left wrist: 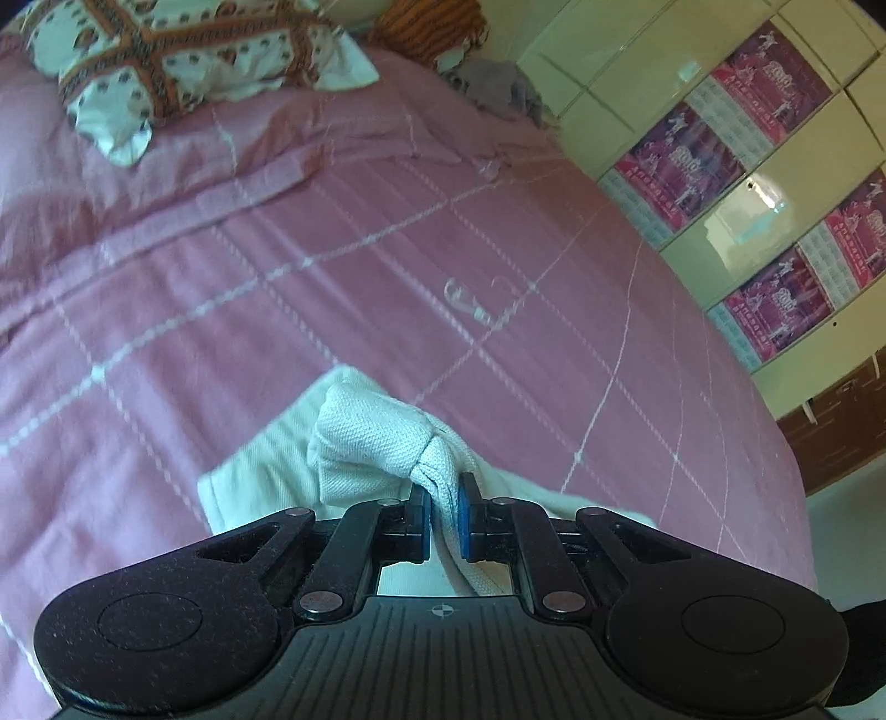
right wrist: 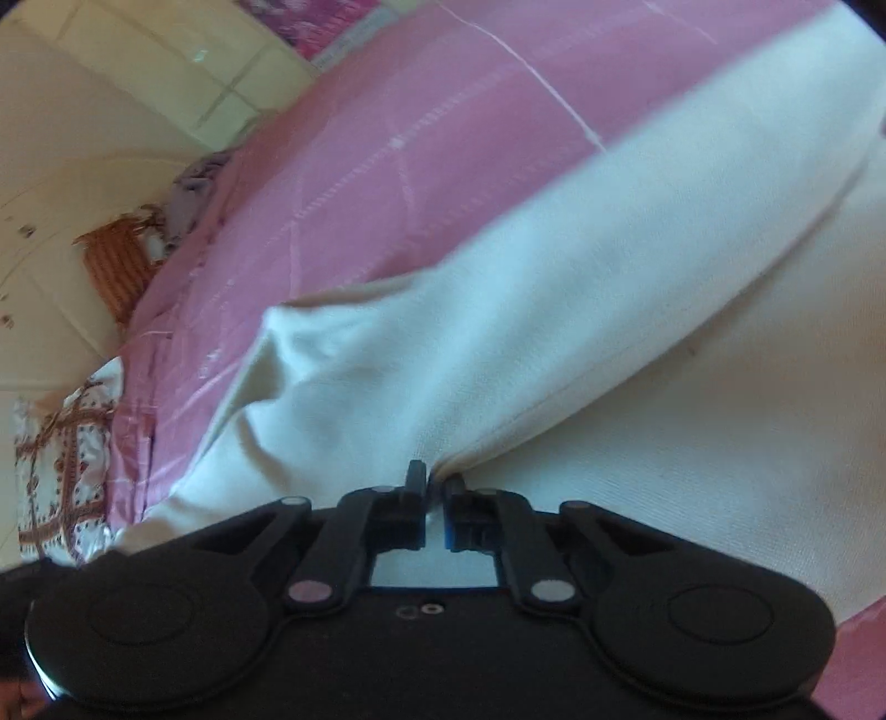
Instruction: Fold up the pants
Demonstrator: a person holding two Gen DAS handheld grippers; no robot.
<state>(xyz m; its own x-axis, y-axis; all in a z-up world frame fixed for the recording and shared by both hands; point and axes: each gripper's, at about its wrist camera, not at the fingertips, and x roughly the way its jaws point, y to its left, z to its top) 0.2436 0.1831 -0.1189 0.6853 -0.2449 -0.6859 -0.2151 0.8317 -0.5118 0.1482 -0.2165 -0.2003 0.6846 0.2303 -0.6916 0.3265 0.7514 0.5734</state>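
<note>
Left hand-held gripper (left wrist: 443,518): blue pads (left wrist: 464,526) pinched on a bunched corner of the white pants (left wrist: 376,443), jaws nearly closed with only the gathered cloth between them. Fabric puffed up in a knot just beyond the fingertips, the remainder trailing below and to the left onto the pink bedspread (left wrist: 387,249). Farther out on that bedspread, a clear plastic hook (left wrist: 465,302) lying apart from the pants. At the head of the bed, a patterned white-and-orange cloth (left wrist: 183,61), an orange knitted item (left wrist: 426,27) and a grey garment (left wrist: 498,88) near the wall. To the right, cream cabinet doors with pink posters (left wrist: 736,144).

Right hand-held gripper (right wrist: 434,512): jaws drawn almost together on a seam fold of the pants (right wrist: 498,310), cloth rising from the pinch in a long raised ridge towards the upper right. More white fabric spread flat beneath and to the right, over the bedspread (right wrist: 387,138). Motion blur over much of this view.
</note>
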